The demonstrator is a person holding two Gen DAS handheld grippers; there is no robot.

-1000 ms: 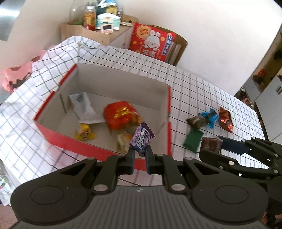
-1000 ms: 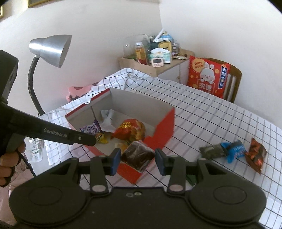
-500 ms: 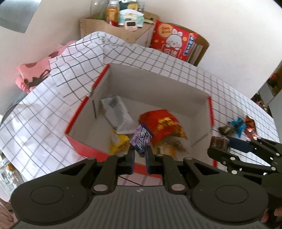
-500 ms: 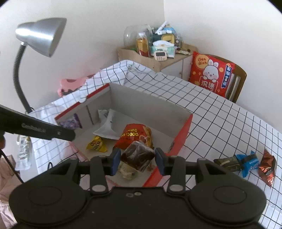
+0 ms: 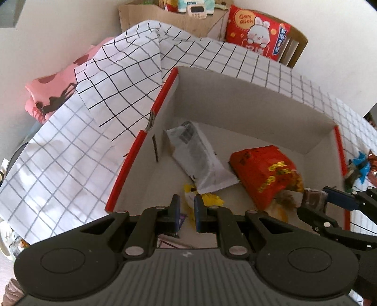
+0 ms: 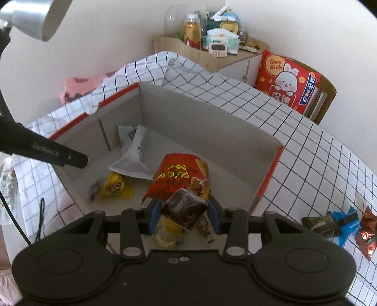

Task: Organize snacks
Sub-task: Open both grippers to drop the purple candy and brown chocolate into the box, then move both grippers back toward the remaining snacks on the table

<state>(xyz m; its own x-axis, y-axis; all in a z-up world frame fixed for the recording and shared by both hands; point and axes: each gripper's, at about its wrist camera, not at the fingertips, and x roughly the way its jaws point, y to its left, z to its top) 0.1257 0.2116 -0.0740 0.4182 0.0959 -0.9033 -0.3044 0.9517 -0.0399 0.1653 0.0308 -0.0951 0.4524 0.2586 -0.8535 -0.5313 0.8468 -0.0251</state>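
A red cardboard box (image 5: 141, 138) (image 6: 271, 174) stands on the checked tablecloth. It holds a red snack bag (image 5: 261, 174) (image 6: 179, 174), a white packet (image 5: 200, 157) (image 6: 134, 155), a yellow candy (image 6: 115, 186) and a purple candy (image 6: 95, 188). My left gripper (image 5: 186, 213) hangs over the box's near left corner, jaws slightly apart and empty; the purple candy (image 5: 181, 219) lies just below it. My right gripper (image 6: 183, 211) is shut on a dark brown packet (image 6: 185, 208) above the box's near edge; it also shows in the left wrist view (image 5: 314, 199).
A green, a blue (image 6: 345, 223) and a dark red snack lie on the cloth right of the box. A wooden shelf (image 6: 212, 54) with bottles and a chair with a red cushion (image 6: 287, 82) stand behind the table. A lamp (image 6: 35, 16) hangs at upper left.
My left gripper has moved over the box, opened and dropped the purple candy into it. My right gripper has carried the brown packet over the box.
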